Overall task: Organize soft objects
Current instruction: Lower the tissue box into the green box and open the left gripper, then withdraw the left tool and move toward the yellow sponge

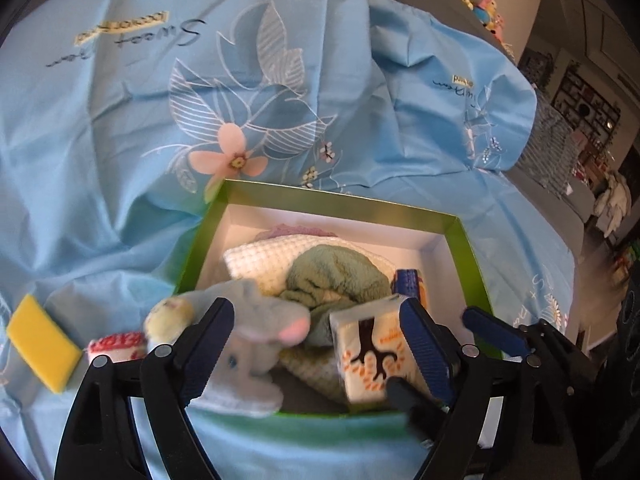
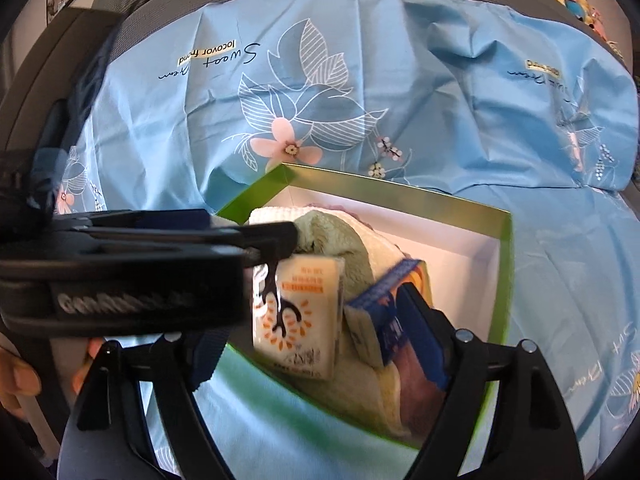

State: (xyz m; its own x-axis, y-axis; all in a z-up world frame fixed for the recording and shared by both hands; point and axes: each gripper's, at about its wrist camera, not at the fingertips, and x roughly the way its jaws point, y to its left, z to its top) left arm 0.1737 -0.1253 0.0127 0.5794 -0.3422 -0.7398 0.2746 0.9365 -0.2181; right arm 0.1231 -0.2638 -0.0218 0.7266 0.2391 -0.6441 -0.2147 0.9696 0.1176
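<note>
On the far left of the left wrist view we note a yellow sponge and a red-and-white soft item lying on the blue floral sheet, outside the green-rimmed box. Open sheet extends beyond the box's far and left edges. A grey plush elephant overhangs the box's near-left rim.

The left gripper points steeply down over the near rim, jaws spread; the elephant touches its left finger, ungripped. A tissue pack sits tilted against the right finger.

Inside the box lie a white waffle cloth and a green towel; its right portion is bare white floor.

The right gripper stands released over the near rim, tissue pack and blue packet between its fingers, unclamped.
</note>
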